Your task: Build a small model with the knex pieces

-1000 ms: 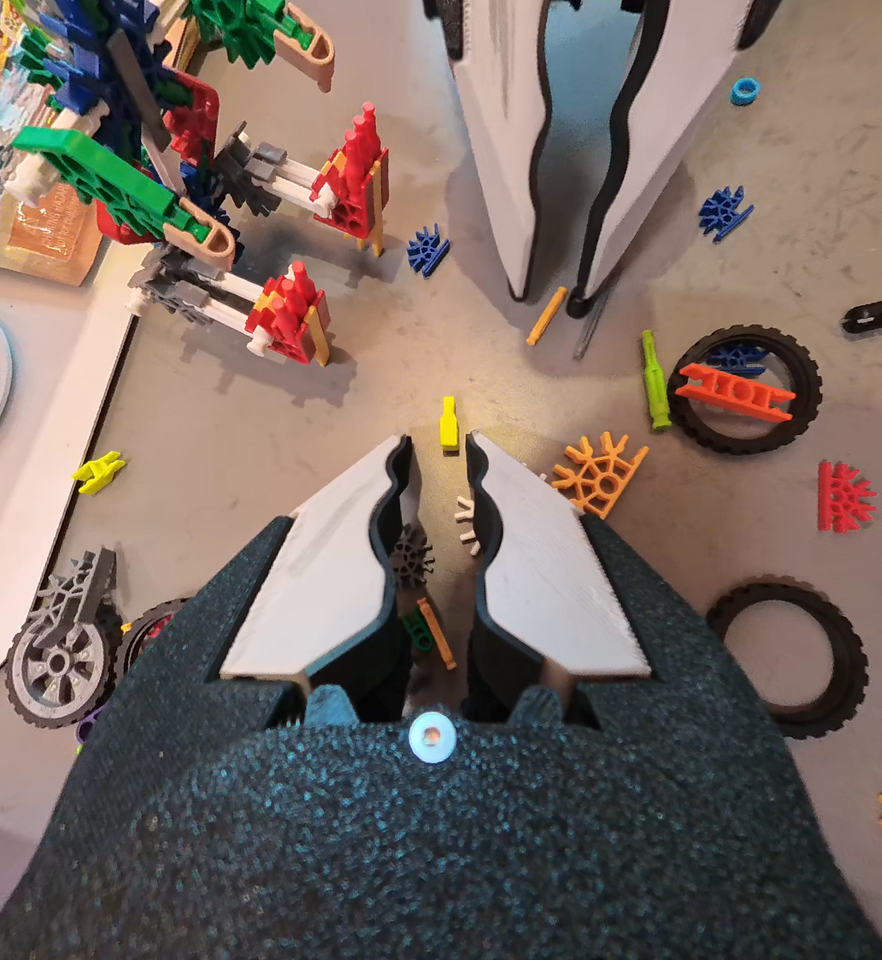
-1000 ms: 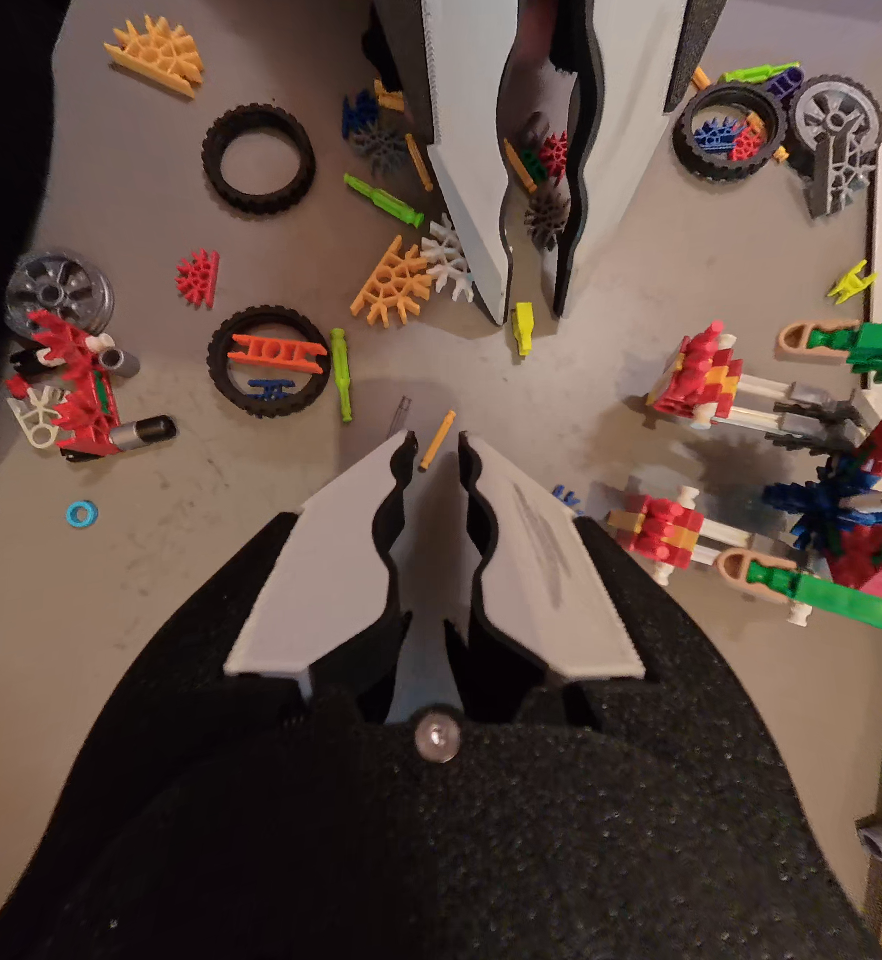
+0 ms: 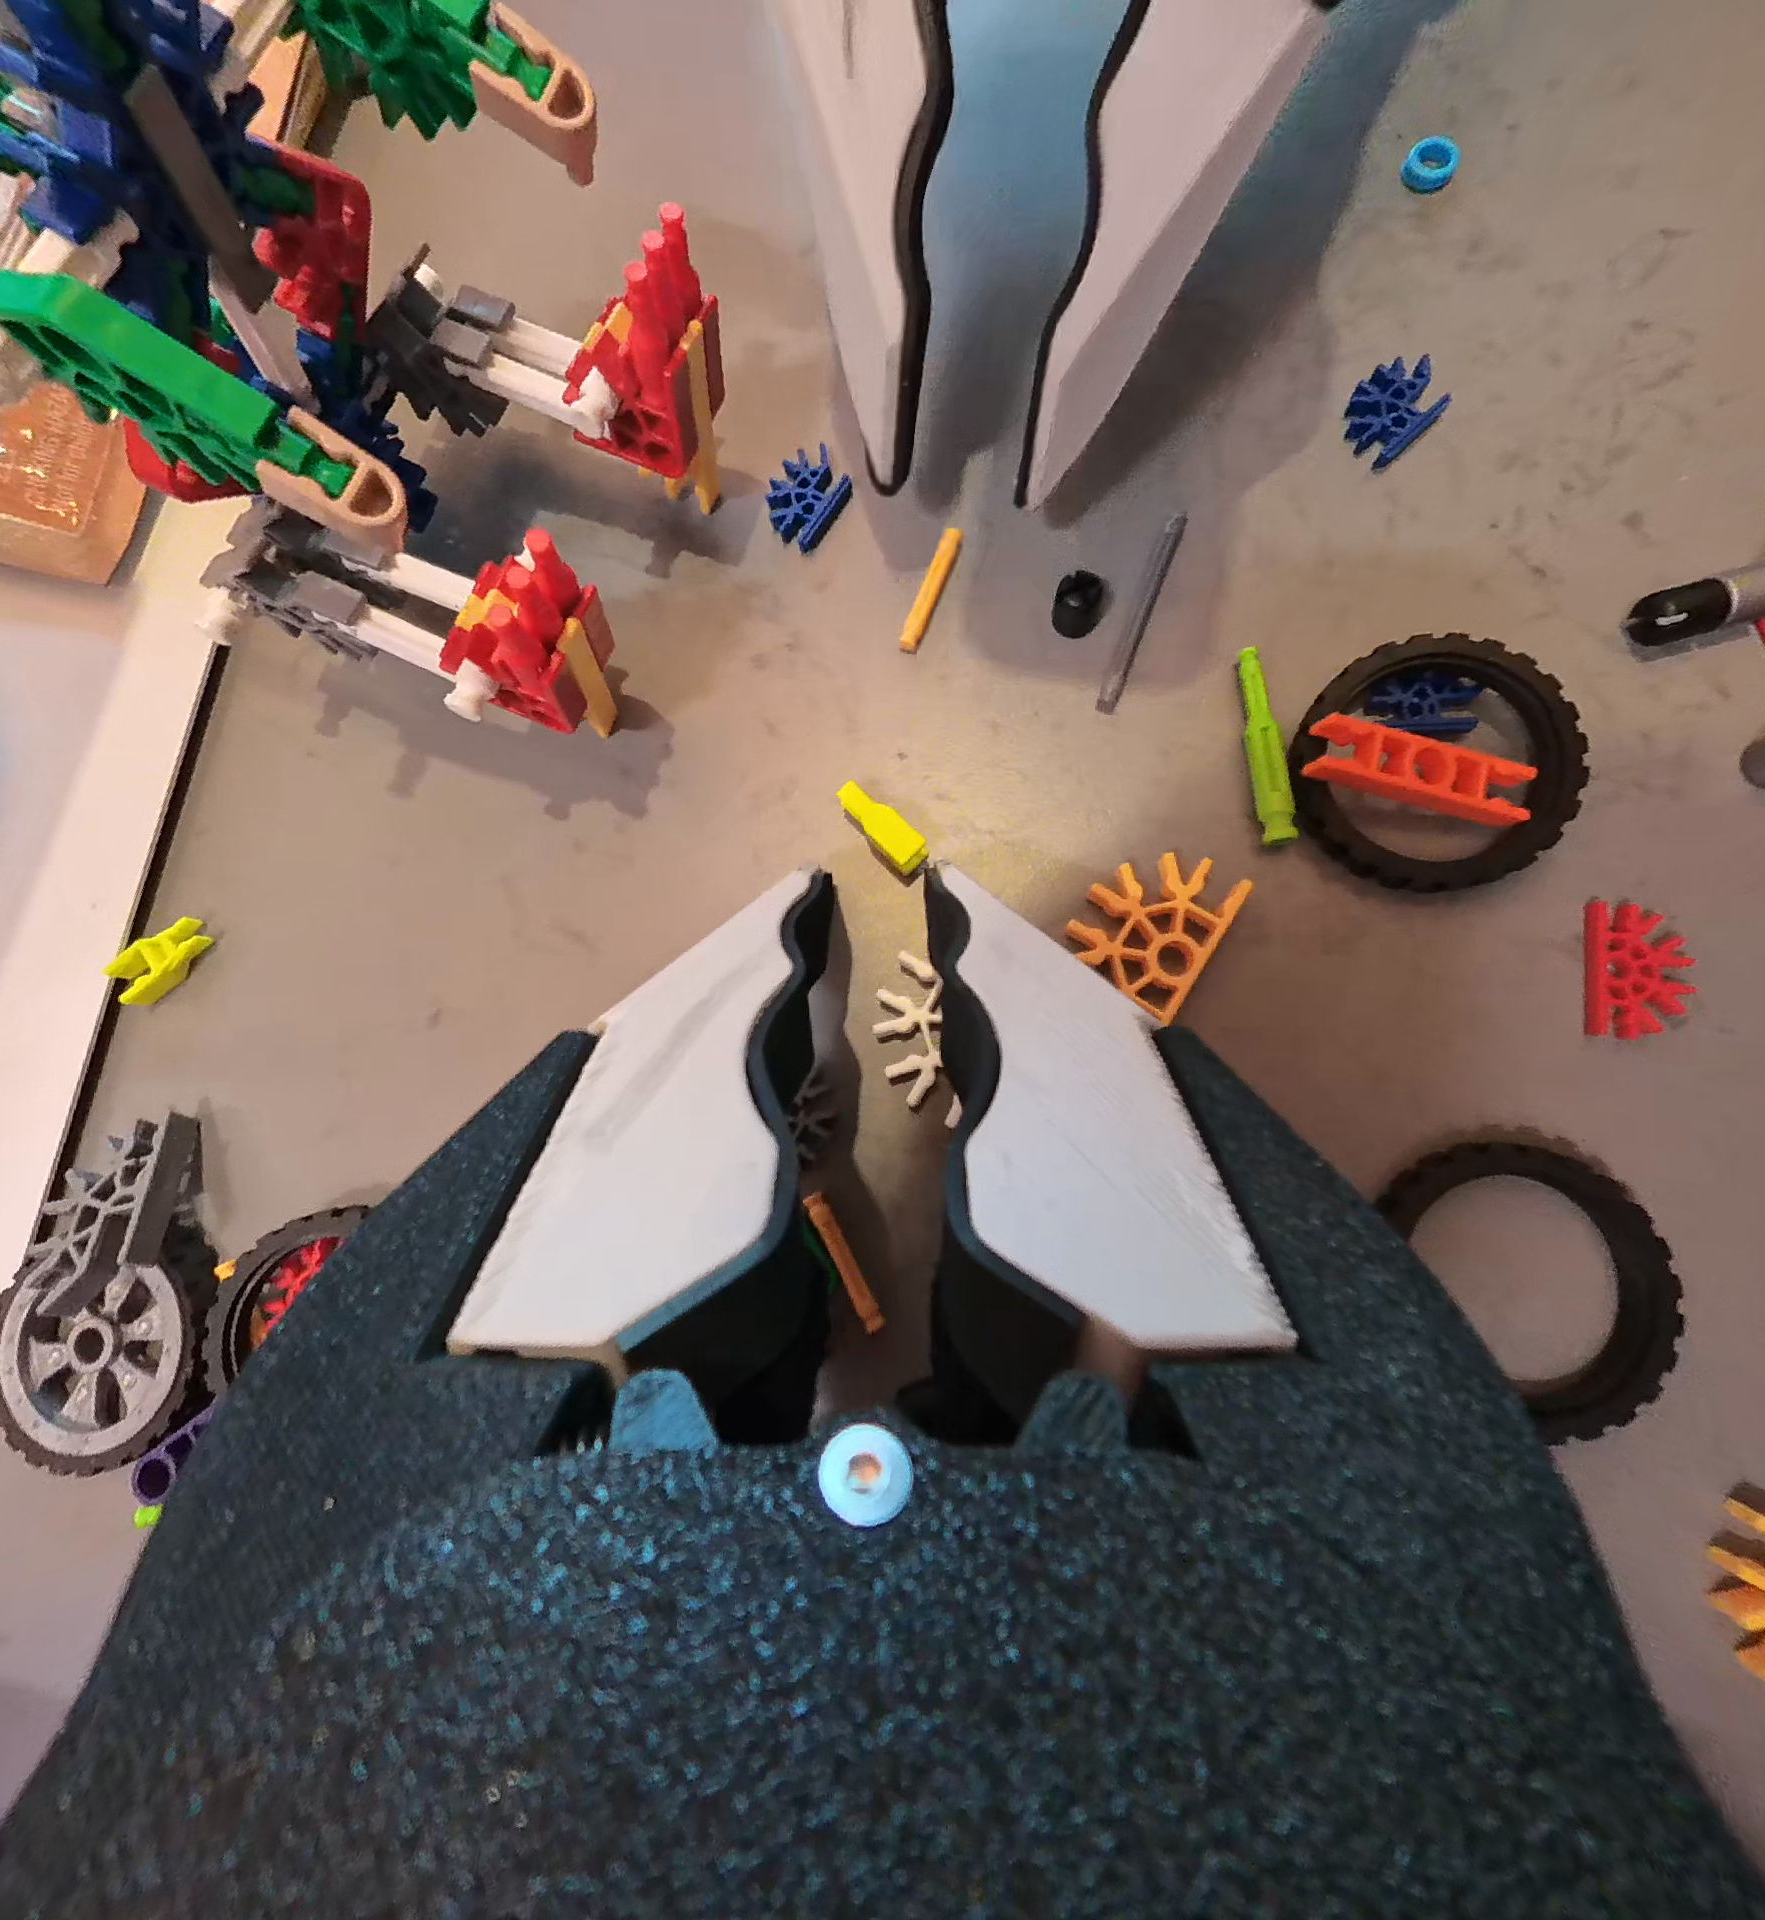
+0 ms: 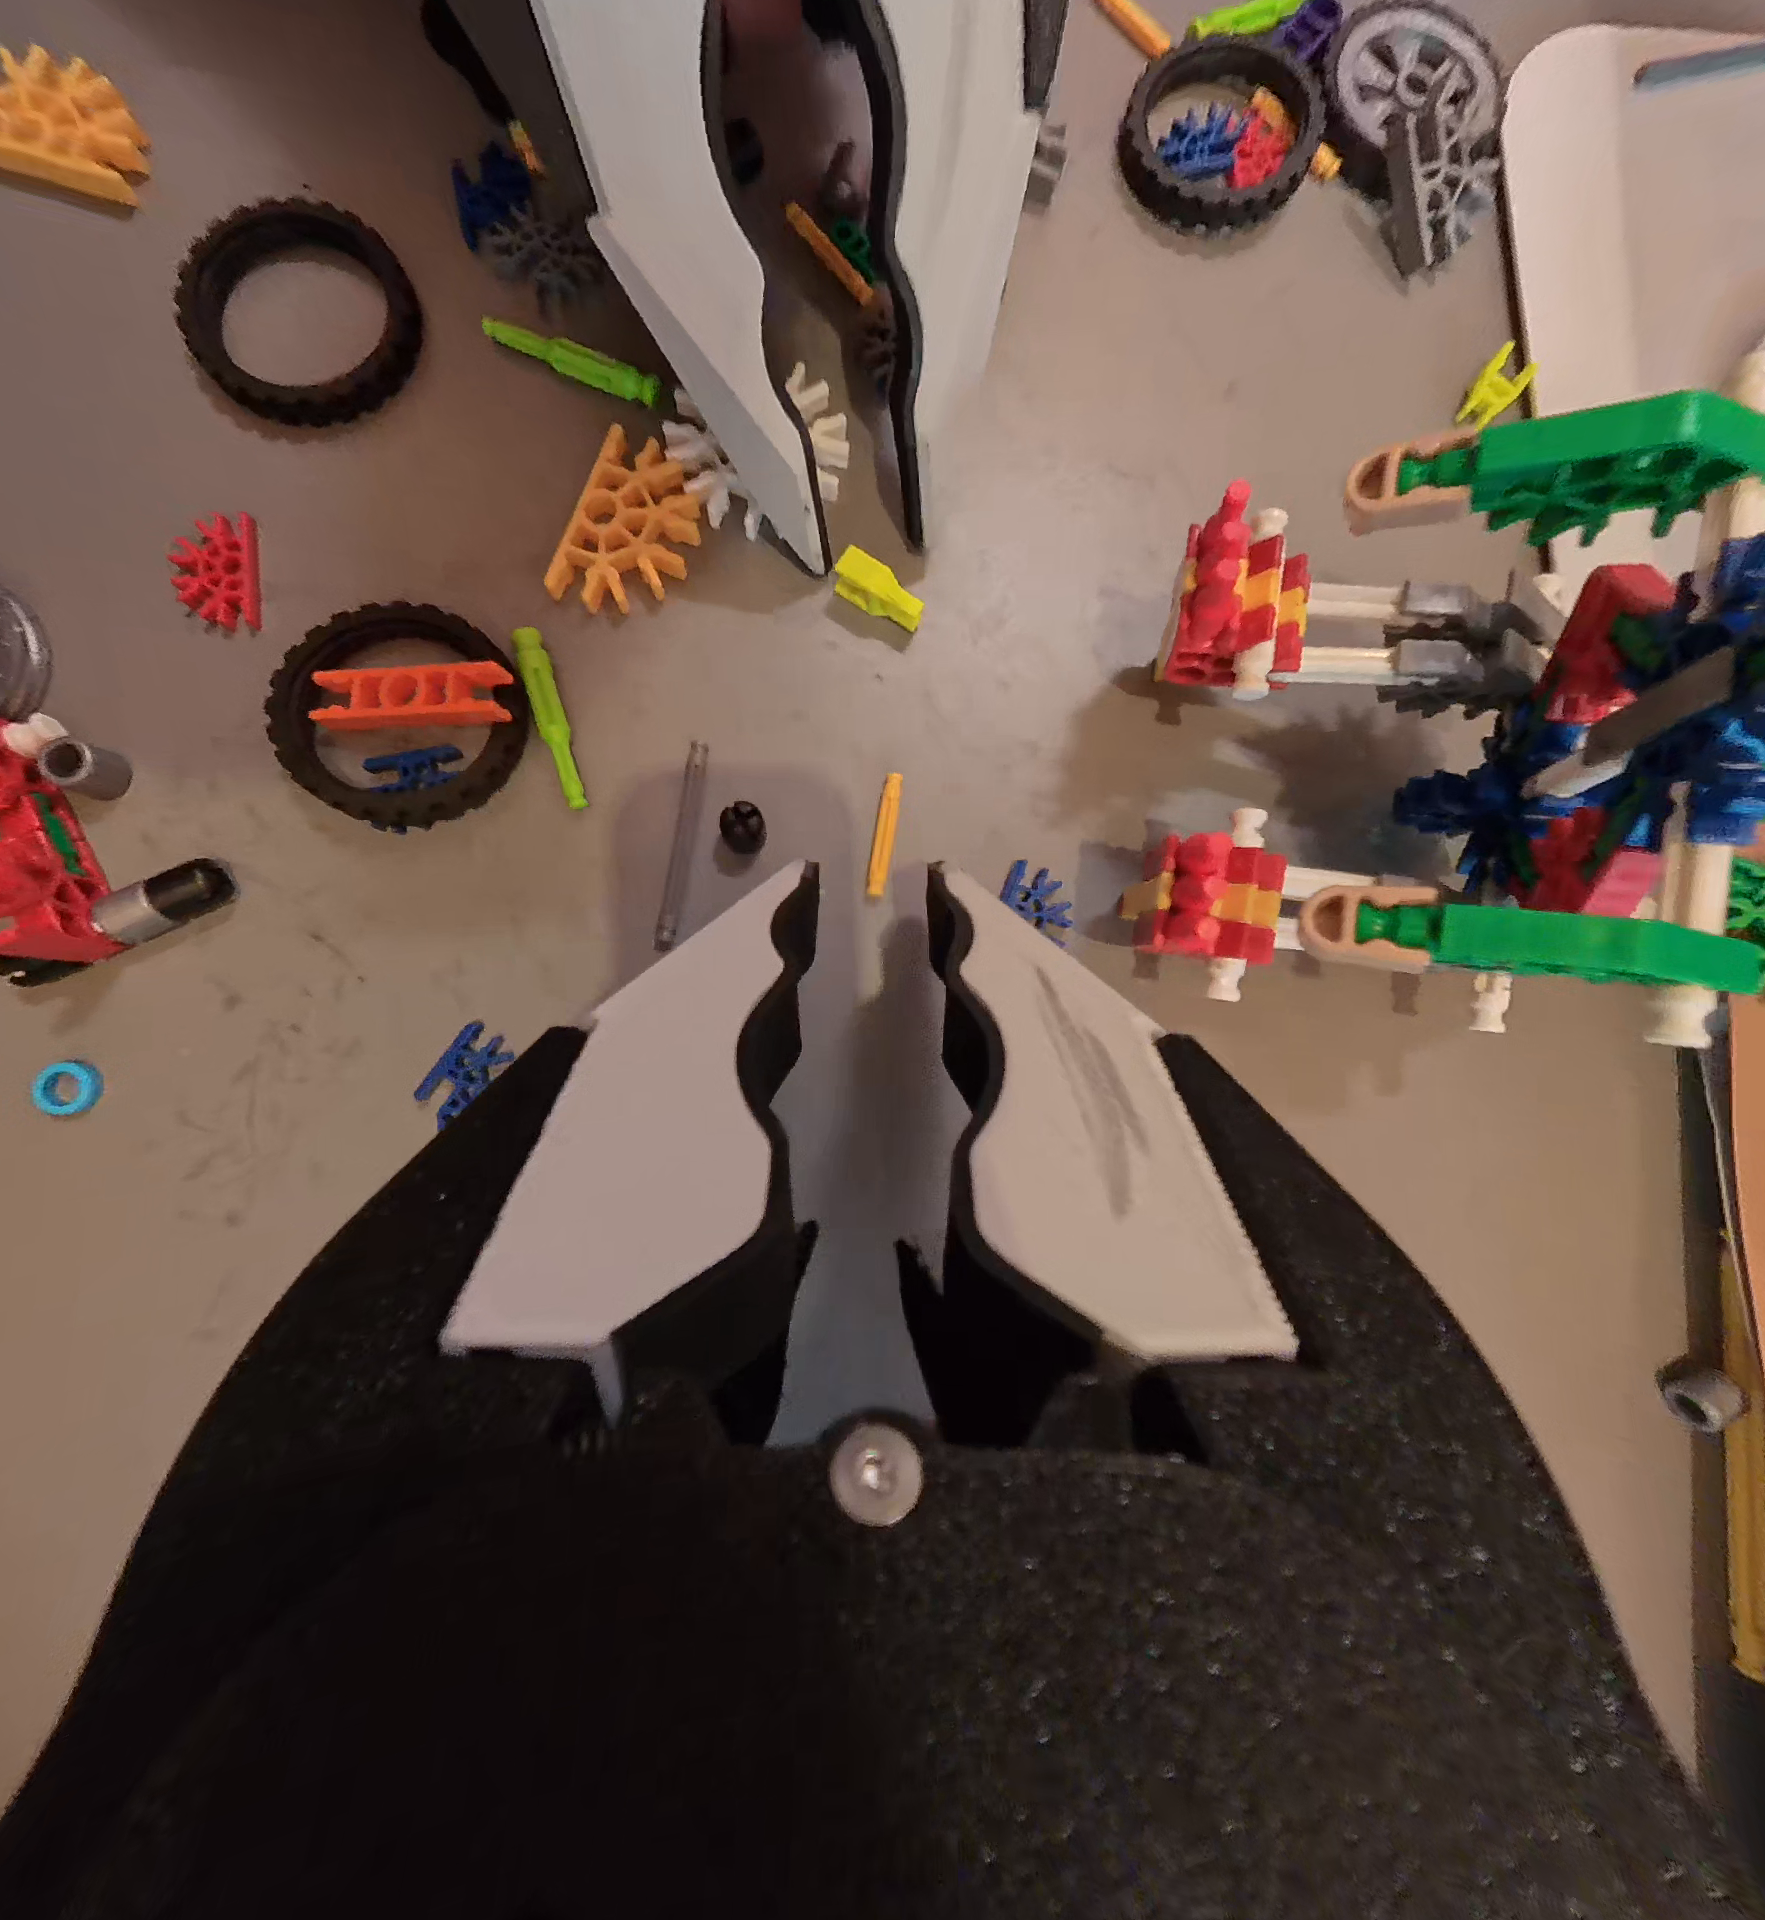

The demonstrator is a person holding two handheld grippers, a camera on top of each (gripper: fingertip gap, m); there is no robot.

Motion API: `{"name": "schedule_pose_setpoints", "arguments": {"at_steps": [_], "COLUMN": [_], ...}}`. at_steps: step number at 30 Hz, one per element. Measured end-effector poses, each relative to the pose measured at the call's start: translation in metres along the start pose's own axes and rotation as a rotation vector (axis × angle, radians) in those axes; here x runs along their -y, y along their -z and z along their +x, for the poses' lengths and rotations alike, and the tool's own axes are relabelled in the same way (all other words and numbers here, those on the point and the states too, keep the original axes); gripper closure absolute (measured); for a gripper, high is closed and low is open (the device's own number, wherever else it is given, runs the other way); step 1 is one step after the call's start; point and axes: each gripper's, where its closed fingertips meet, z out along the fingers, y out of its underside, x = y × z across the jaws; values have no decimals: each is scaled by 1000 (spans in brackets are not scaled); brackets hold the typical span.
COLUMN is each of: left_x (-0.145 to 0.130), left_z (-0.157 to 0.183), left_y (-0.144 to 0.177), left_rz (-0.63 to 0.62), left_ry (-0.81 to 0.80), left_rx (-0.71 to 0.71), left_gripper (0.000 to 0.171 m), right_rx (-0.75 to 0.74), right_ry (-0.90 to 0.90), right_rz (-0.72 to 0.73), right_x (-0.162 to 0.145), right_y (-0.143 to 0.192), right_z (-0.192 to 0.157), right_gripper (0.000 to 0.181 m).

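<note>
Change since the earlier frame: we log the yellow stub piece (image 3: 883,828) as tipped from square-on to a slant, the right gripper (image 4: 870,878) as drawn back, and a small black piece (image 4: 743,826) as newly uncovered where its tip stood.

1. Left gripper (image 3: 878,883): jaws parted by a narrow gap and holding nothing, low over the grey counter (image 3: 442,883). We see a white snowflake connector (image 3: 909,1023) lying on the counter between its fingers. The yellow stub lies just past the tips, nearest the right-hand one.
2. Orange fan connector (image 3: 1158,935): just beside the outer edge of the same finger.
3. Right gripper: jaws likewise apart and empty. A thin orange rod (image 4: 884,831) lies just ahead of the gap, and a blue connector (image 4: 1036,899) is partly hidden by one finger. The black piece and a grey rod (image 4: 680,842) are near the other.
4. Lime rod (image 3: 1262,743): beside a black tyre (image 3: 1558,727) that rings an orange strut.
5. Built model (image 3: 525,644): red-tipped legs, with green arms farther off at the counter's side.
6. Printed packet (image 3: 26,488): it lies behind the model and bears writing, which we leave unrecorded. We find no marks on the loose parts.
</note>
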Motion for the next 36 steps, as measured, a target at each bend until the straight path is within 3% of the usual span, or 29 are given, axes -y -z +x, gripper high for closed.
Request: {"name": "schedule_pose_setpoints", "arguments": {"at_steps": [5, 23, 36], "left_x": [0, 3, -1], "left_z": [1, 6, -6], "left_y": [0, -3, 1], "left_rz": [-2, 7, 0], "left_ry": [-1, -8, -28], "left_rx": [-2, -23, 48], "left_gripper": [157, 163, 155], "right_rx": [-31, -52, -69], "right_ry": [30, -65, -85], "right_rz": [-44, 40, 50], "right_x": [-5, 17, 27], "right_y": [-12, -23, -32], "right_z": [1, 10, 12], "right_gripper": [179, 180, 180]}}
